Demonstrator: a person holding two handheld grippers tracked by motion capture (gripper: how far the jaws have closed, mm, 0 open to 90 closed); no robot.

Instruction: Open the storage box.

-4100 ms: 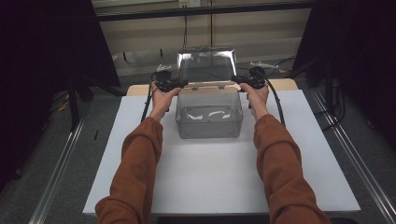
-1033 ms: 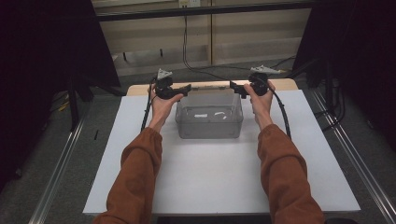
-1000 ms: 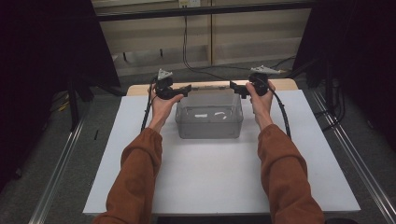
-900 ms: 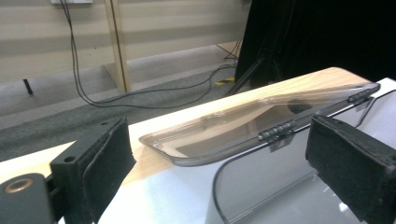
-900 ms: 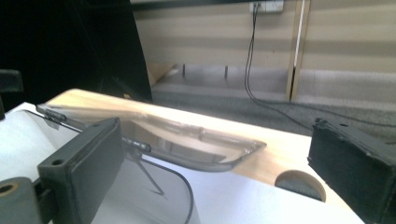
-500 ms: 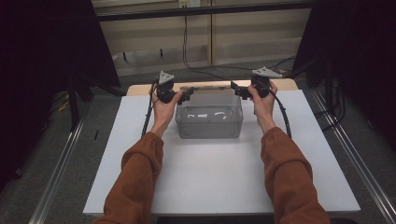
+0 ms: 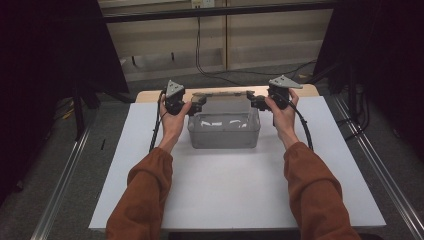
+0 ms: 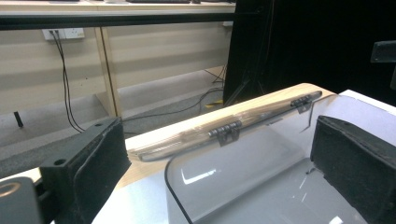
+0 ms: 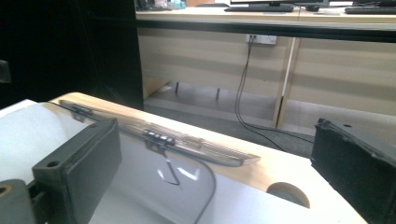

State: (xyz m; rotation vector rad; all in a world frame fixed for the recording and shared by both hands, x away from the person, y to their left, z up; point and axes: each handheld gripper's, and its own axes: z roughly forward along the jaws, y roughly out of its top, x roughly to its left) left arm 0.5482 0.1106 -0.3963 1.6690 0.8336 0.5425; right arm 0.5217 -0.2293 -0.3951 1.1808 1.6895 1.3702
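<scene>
Sitting near the tabletop's (image 7: 225,200) far edge, centred between its left and right edges, is a clear plastic box (image 7: 224,131). Its lid (image 7: 222,94) looks swung fully open, lying back past the far wall on two dark hinges (image 8: 227,130), roughly flat over the wooden strip at the far edge.

Orientation: box mouth faces up. Long axis runs left-right, parallel to the far edge; hinge line follows the same axis, so the lid opens away from the person.

Left gripper (image 7: 196,105) sits at the box's far-left corner, right gripper (image 7: 254,102) at the far-right corner. Both have jaws spread wide with nothing between them; in the left gripper view the box rim passes inside the gap without touching either pad, as far as I can tell. In the right gripper view the lid edge lies beyond the jaws, clear of both.

Risks, my read:
- Lid hangs toward the far edge; a nudge from either gripper could shove the light box off the back.
- Uneven push left vs right would skew the box and twist the hinges.
- Clear, glossy walls make edges hard to judge, so a jaw could close on air or clip the rim and tip the box.
</scene>
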